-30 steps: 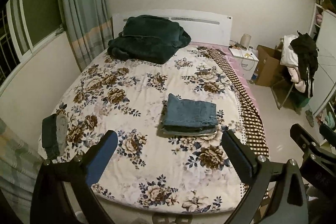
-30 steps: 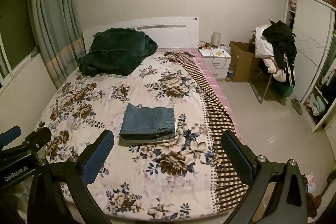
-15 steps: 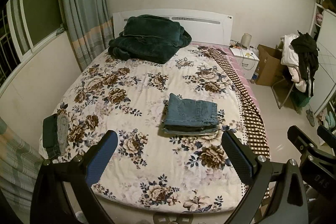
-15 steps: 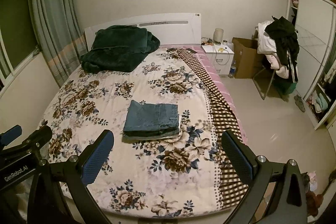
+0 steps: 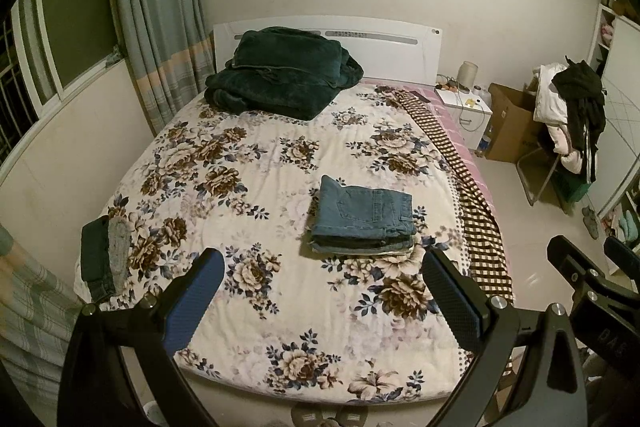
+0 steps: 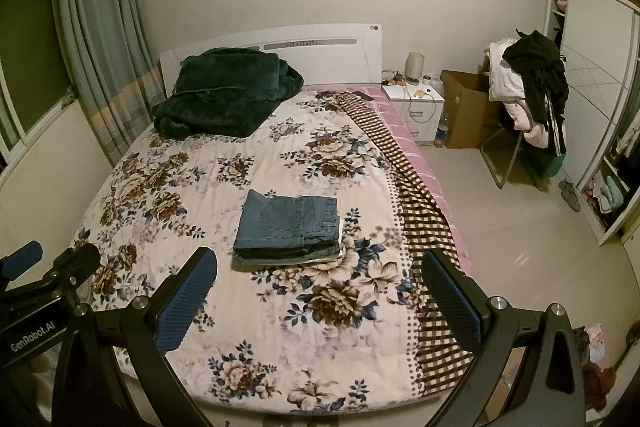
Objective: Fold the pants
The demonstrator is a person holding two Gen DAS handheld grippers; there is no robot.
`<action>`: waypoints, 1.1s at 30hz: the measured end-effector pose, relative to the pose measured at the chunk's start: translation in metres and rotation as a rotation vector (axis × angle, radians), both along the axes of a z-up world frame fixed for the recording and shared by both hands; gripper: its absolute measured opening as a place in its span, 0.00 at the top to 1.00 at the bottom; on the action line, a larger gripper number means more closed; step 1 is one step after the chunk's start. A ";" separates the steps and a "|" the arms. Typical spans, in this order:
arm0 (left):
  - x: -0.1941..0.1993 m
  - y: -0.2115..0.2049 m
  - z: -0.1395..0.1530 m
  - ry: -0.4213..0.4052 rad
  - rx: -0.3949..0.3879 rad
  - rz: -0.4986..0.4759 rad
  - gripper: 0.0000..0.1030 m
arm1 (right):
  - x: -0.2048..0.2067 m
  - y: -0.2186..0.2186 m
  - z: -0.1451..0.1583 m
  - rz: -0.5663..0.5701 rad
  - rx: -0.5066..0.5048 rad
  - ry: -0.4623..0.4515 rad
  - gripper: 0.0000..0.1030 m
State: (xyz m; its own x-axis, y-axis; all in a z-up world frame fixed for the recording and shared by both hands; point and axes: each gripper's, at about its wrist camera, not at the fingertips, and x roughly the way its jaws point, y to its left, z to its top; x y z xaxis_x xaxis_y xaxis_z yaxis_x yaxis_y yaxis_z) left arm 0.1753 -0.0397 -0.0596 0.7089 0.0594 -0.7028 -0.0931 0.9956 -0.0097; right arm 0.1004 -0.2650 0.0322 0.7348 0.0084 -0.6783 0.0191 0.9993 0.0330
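Observation:
A stack of folded blue jeans [image 5: 362,223] lies in the middle of the floral bed cover [image 5: 256,187]; it also shows in the right wrist view [image 6: 289,227]. My left gripper [image 5: 324,303] is open and empty, held back over the foot of the bed, well short of the stack. My right gripper [image 6: 320,299] is open and empty, also back at the foot of the bed. The right gripper's body shows at the left view's right edge [image 5: 592,291].
A dark green blanket [image 5: 280,71] is heaped by the headboard. A small dark and grey folded item [image 5: 102,259] lies at the bed's left edge. A nightstand [image 6: 416,107], a cardboard box [image 6: 466,111] and a chair piled with clothes [image 6: 528,91] stand right of the bed.
Both grippers have drawn back from the bed and risen a little, so more of the bed's foot shows. The stack of jeans has not moved.

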 end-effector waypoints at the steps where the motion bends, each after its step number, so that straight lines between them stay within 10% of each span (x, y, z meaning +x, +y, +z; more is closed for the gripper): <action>1: 0.001 0.000 0.000 0.001 0.002 -0.002 0.02 | 0.000 0.000 0.000 0.000 -0.002 0.000 0.00; 33: -0.010 0.005 -0.008 0.006 0.005 0.007 0.02 | -0.007 -0.002 -0.004 -0.007 0.004 0.012 0.00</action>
